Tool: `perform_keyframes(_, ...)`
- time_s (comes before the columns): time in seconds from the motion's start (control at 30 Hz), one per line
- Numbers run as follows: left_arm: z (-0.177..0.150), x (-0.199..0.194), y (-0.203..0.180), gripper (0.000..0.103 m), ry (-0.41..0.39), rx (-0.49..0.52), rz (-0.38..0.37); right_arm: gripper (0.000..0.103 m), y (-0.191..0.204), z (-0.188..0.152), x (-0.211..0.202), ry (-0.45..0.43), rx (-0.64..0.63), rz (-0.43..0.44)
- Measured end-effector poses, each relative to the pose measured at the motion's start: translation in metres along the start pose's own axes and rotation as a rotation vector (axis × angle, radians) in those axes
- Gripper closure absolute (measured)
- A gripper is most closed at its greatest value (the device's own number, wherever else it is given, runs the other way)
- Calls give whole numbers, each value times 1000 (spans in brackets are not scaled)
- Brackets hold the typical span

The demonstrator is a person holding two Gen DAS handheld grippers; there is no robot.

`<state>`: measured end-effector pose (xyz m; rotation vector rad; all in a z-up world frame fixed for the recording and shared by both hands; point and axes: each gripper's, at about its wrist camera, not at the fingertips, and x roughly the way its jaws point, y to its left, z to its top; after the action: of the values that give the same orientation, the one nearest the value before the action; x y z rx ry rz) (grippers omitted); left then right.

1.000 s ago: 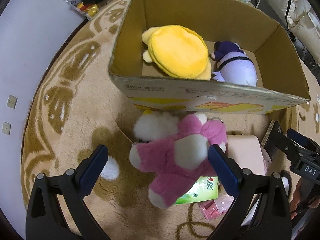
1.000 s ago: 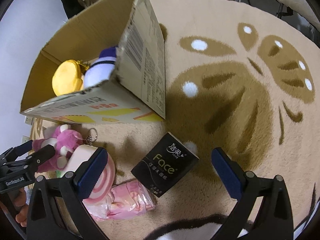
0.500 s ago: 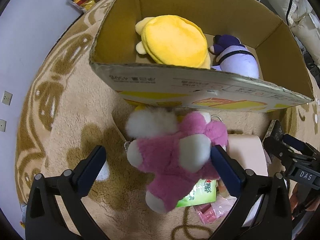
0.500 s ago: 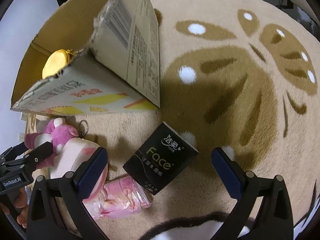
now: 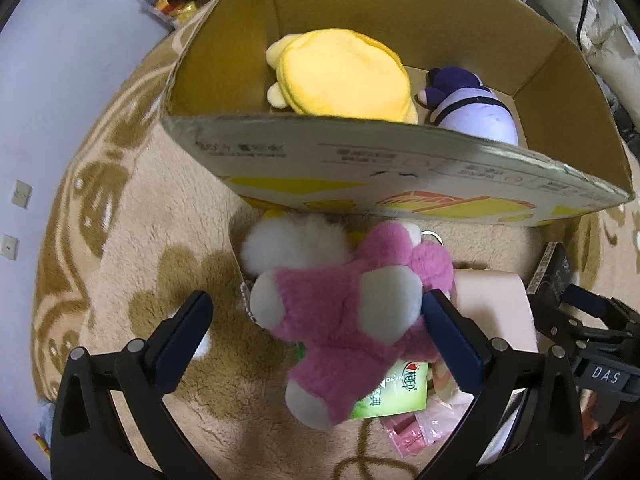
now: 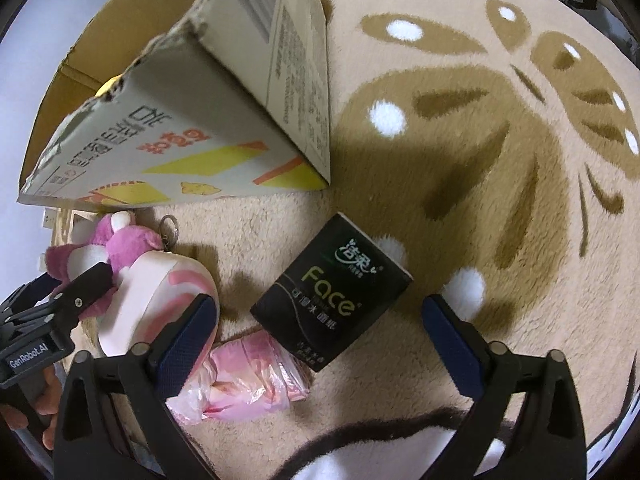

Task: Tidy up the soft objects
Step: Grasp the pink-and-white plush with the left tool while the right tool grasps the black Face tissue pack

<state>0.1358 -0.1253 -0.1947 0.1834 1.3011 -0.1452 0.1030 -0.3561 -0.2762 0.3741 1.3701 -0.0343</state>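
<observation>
A pink plush bear (image 5: pixel 344 320) lies on the rug in front of the cardboard box (image 5: pixel 400 152). My left gripper (image 5: pixel 316 340) is open around it, with the right pad at the bear's side. Inside the box sit a yellow plush (image 5: pixel 344 72) and a purple plush (image 5: pixel 472 112). My right gripper (image 6: pixel 320 332) is open over a black "Face" tissue pack (image 6: pixel 332 292). A pink-and-white soft cushion (image 6: pixel 160 296) lies by its left pad. The bear (image 6: pixel 120 244) shows behind the cushion.
A pink plastic-wrapped packet (image 6: pixel 248 372) lies under the black pack's near corner. A green pack (image 5: pixel 396 392) sits beneath the bear. The box (image 6: pixel 240 80) stands close ahead of both grippers. A patterned beige rug (image 6: pixel 480 200) spreads to the right. A grey floor (image 5: pixel 60 100) lies at far left.
Both grippers have moved forward and down, so the box and objects loom larger. The left gripper's fingers now reach alongside the bear. Nothing has been gripped.
</observation>
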Motion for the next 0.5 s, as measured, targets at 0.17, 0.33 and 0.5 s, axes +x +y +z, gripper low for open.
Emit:
perform_keyframes(0.17,-9,-5,-10,19,-12,28,-14,19,5,-1,1,-1,-3,-14)
perform_keyframes(0.33,-12,-8,-11,47,0,17,-103,32,10,-2,2,-2,-8,-20)
perform_keyframes(0.5,-15,-7,-8,53,5,-20,-153,37,16,-7,-10,-36,-33,-16)
